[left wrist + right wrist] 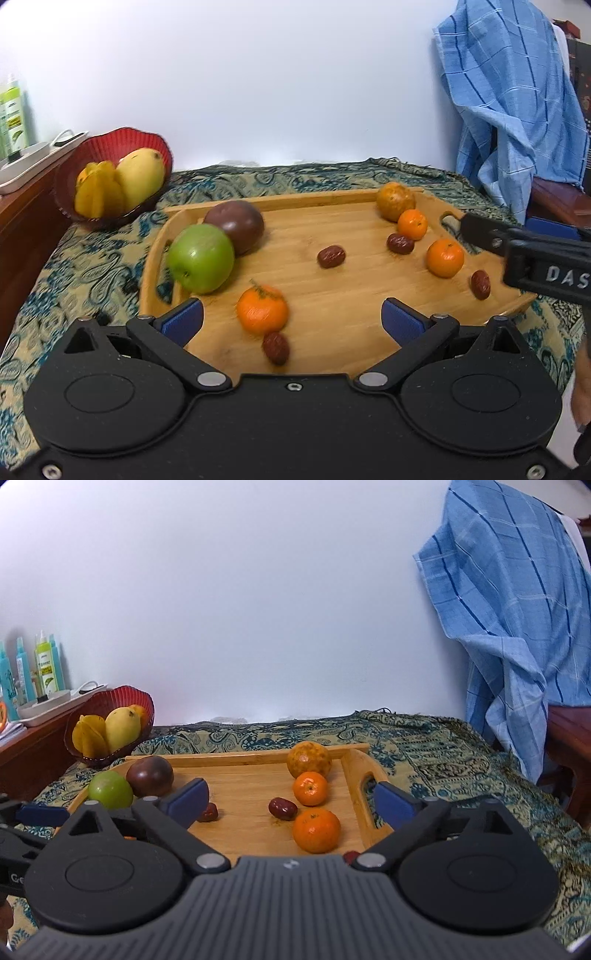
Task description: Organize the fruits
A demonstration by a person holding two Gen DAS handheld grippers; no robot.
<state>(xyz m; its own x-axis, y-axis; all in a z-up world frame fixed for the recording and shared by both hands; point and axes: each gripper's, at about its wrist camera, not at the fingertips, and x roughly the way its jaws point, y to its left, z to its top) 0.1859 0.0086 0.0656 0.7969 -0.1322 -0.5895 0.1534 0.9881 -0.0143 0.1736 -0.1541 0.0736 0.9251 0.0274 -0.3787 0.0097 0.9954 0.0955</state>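
Both my claws stand wide apart and empty: the left claw (pixel 291 317) over the near edge of the bamboo tray (pixel 354 236), the right claw (pixel 291 797) over its right side. On the smooth wood lie a glossy green apple (pixel 201 258), a dark purple round fruit (pixel 236 225), three tangerines (pixel 262 308), wrinkled red dates (pixel 331 256) and a mottled orange (pixel 395 201). The ruffled red bowl (pixel 110 142) on the paisley cloth (pixel 92 273) holds a mango (pixel 140 175) and ridged starfruit (pixel 98 192).

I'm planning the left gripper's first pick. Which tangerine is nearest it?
The tangerine with the green stem bit, lying between the open left gripper's fingers beside a date. The other two sit far off by the tray's right handle.
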